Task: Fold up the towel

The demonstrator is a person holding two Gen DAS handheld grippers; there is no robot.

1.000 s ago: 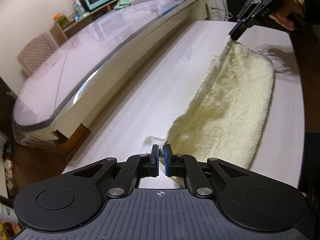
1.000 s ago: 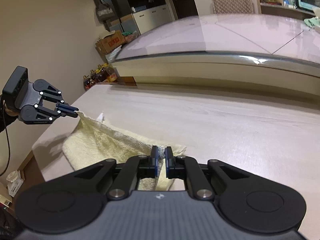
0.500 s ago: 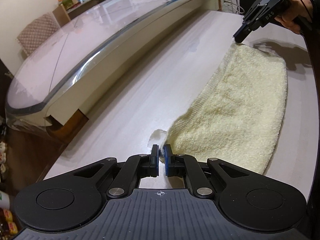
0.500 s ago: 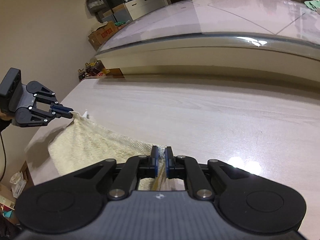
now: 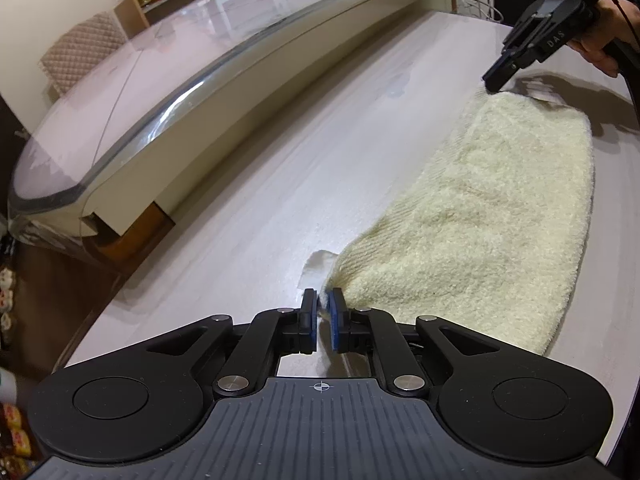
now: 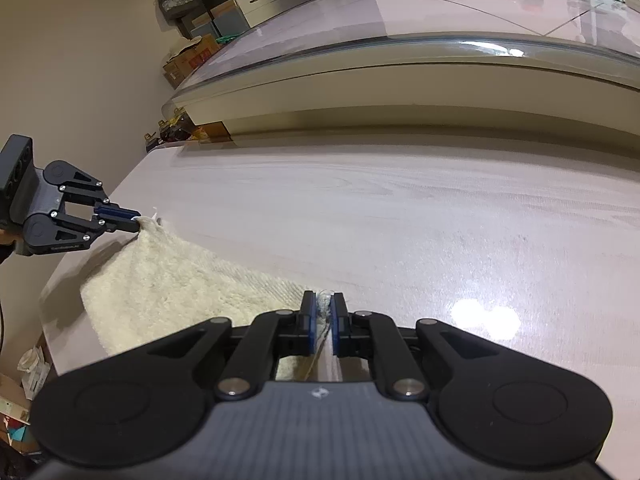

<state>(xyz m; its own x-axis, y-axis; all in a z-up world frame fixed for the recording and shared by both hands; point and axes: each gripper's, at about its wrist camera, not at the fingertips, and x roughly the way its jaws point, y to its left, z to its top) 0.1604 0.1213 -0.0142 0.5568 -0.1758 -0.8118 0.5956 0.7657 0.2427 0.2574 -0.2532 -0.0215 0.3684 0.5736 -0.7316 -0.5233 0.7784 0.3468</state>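
A pale yellow terry towel [image 5: 480, 224] lies folded along its length on the light wood table [image 5: 304, 184]. My left gripper [image 5: 321, 300] is shut on its near corner, where a white label [image 5: 316, 268] sticks out. My right gripper [image 5: 496, 80] is shut on the far corner. In the right wrist view my right gripper [image 6: 323, 304] pinches the towel [image 6: 168, 276] edge, and the left gripper [image 6: 134, 220] holds the opposite corner low over the table.
A long counter with a glass top [image 5: 160, 92] runs beside the table [image 6: 400, 216]. A quilted chair [image 5: 80, 52] stands behind it. Boxes and bottles [image 6: 180, 132] sit on the floor past the table's end.
Both grippers have lowered the towel's held edge toward the table. The towel now lies flatter, with its upper layer laid over the lower one.
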